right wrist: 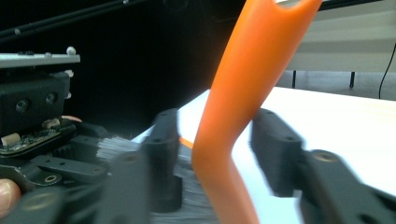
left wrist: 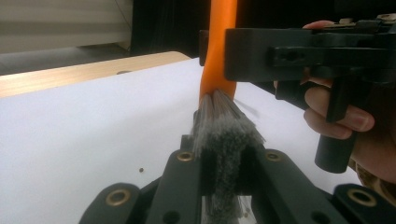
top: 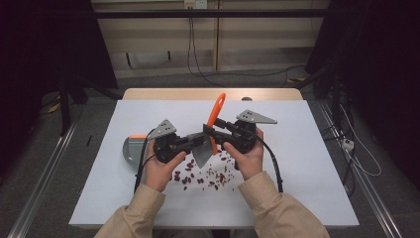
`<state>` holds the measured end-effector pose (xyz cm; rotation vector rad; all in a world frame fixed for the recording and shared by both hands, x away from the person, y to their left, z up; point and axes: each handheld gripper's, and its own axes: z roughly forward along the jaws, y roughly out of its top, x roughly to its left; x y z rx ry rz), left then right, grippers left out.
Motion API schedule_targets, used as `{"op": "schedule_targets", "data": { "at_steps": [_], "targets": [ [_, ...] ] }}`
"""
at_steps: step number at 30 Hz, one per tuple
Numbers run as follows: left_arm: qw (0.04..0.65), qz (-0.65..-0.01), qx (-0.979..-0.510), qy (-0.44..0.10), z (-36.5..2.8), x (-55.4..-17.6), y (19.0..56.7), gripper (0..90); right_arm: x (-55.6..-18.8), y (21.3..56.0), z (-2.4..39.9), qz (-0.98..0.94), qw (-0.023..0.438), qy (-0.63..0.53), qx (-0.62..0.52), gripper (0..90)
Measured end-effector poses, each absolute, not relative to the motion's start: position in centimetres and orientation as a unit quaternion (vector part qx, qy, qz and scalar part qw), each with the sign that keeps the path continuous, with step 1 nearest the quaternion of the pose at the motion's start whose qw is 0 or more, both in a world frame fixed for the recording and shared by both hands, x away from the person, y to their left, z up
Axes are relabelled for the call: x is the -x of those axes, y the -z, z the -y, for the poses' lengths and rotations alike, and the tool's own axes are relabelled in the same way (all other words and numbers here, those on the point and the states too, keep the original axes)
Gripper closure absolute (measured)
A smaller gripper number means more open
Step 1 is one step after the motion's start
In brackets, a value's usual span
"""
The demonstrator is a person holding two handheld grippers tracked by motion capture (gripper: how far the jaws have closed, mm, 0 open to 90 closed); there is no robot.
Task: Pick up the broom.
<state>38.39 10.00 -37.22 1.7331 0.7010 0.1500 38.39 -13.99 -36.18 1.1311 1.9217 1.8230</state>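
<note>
A hand brush with an orange handle point(top: 216, 111) and grey bristles point(top: 202, 151) stands nearly upright above the table, between both grippers. My left gripper point(left wrist: 226, 158) is shut on the bristles point(left wrist: 224, 130), which fan out above its jaws. My right gripper point(right wrist: 217, 135) has a jaw on each side of the orange handle point(right wrist: 238, 93), with small gaps, so it is open. In the high view the left gripper point(top: 198, 141) and right gripper point(top: 212, 130) meet at the brush. Several dark red beans point(top: 208, 176) lie scattered on the white table point(top: 297, 163) under the hands.
A grey dustpan point(top: 130, 148) with an orange part lies flat at the left, behind my left hand. The white sheet ends at a wooden strip point(top: 148, 93) at the far edge. Dark frames and cables surround the table.
</note>
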Motion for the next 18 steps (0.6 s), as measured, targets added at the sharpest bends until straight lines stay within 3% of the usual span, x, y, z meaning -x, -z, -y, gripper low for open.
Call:
{"op": "schedule_targets", "data": {
  "at_steps": [3,18],
  "targets": [
    [0.593,-0.305,-0.742,-0.066,-10.2,-38.4,37.1,84.4,-38.1,36.4,14.7,-0.668,0.137,-0.627,-0.377,36.0],
    [0.598,-0.308,-0.737,-0.066,-10.4,-38.7,36.8,84.5,-37.3,38.7,16.9,-0.72,0.134,-0.598,-0.324,26.6]
  ]
}}
